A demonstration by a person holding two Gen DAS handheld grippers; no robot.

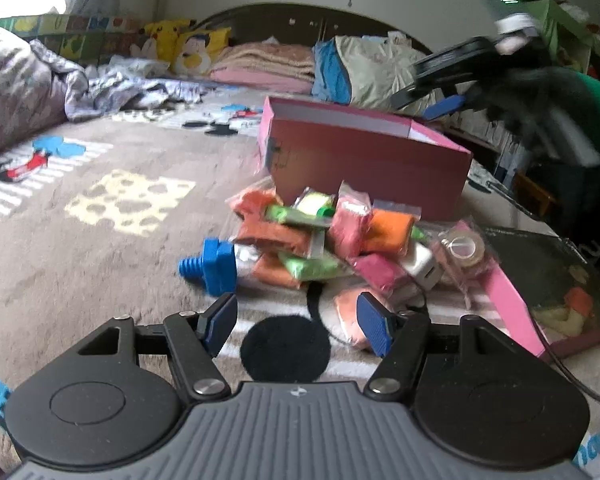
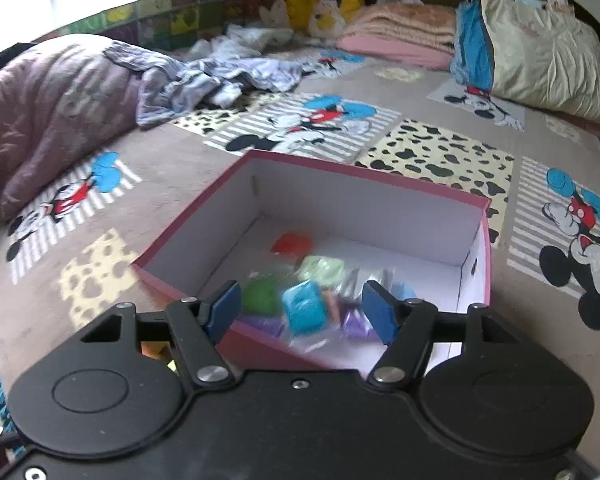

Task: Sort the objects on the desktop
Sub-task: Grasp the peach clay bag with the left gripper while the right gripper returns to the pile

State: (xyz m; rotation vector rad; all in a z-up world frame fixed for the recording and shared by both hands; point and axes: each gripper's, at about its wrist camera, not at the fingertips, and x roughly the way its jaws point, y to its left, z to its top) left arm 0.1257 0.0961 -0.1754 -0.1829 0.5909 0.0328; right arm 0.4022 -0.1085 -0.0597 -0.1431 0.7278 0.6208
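The left gripper [image 1: 298, 324] is released, holding nothing, low over the bed, with the pile of bagged items [image 1: 324, 236] straight ahead, just beyond its fingertips. The right gripper [image 2: 300, 312] is likewise released, above the pink box [image 2: 380, 184]; a blue packet [image 2: 304, 312] appears blurred between its fingers. The left is nearer the pile.

- The right gripper [image 2: 298, 312] hangs over the near edge of the pink box [image 2: 188, 216], its blue-padded jaws spread wide with nothing between them.
- Inside the box lie a blurred blue packet [image 2: 304, 312], a green one [image 2: 260, 298], a pale green one [image 2: 322, 268], purple ones [image 2: 356, 326] and a red piece [image 2: 292, 244].
- The box rests on a cartoon-print bedspread [image 2: 440, 152]; pillows [image 2: 540, 56] are far right.
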